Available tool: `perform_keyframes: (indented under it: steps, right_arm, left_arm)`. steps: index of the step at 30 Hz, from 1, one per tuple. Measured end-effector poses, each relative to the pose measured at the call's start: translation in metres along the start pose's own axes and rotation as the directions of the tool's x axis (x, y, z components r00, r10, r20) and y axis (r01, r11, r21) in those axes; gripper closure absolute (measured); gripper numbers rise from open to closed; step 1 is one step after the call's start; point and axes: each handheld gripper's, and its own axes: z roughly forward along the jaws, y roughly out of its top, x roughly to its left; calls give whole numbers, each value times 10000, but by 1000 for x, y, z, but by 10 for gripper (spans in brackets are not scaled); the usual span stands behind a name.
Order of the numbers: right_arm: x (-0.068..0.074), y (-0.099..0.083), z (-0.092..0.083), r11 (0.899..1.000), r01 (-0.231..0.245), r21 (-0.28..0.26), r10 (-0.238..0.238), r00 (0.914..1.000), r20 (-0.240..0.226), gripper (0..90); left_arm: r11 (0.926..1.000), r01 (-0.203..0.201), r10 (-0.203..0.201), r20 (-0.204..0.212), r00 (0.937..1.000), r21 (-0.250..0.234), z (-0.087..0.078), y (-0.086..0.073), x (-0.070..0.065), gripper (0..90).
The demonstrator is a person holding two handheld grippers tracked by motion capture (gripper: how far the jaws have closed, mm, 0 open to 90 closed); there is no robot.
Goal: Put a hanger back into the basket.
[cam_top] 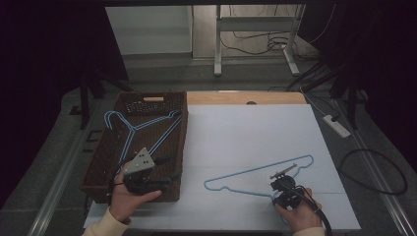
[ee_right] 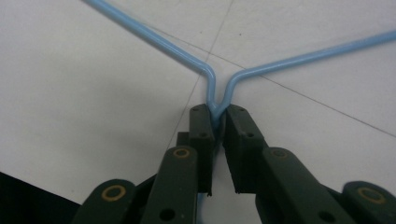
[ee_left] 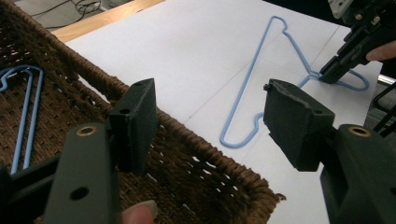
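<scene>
Right gripper (ee_right: 217, 122) fingers clamping the neck of the blue hanger (cam_top: 255, 172) lying flat on the bench (cam_top: 246, 132). Left gripper (ee_left: 210, 126) fingers standing open, empty, over the basket (cam_top: 110, 169) rim. Risking thin wire pivoting or slipping during lifting; risking hook snagging the wicker.

In the right gripper view, the neck of the blue hanger (ee_right: 215, 100) goes in between the pads of the right gripper (ee_right: 218, 122) and is hidden there; its two arms are cut off by the upper edge. In the high view, the left gripper (cam_top: 147, 183) covers a part of the basket (cam_top: 147, 101) rim. In the left gripper view, the hangers in the basket (ee_left: 25, 121) are cut off at the left edge.
</scene>
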Motion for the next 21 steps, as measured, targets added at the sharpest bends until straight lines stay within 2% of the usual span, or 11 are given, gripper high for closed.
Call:
perform_keyframes:
  steps: [2,6,11,16,21]
  right_arm:
    - [-1,1,0,10000,-29,18,29,10000,-43,862]
    - [-1,3,-2,9995,278,155,-276,9995,-128,864]
    - [-2,9,-9,9976,688,68,-686,9972,-302,864]
    - [-5,17,-19,9953,964,36,-962,9946,-377,864]
    - [-9,24,-22,9939,1102,30,-1099,9924,-554,864]
  left_arm:
    - [10000,-87,87,25,10000,1,1,1,-3,356]
    - [9994,-332,332,62,9994,108,5,4,-10,356]
    - [9977,-567,560,206,9982,359,13,8,-22,356]
    - [9957,-726,700,454,9965,570,23,12,-33,355]
    - [9908,-972,895,829,9925,941,39,16,-49,353]
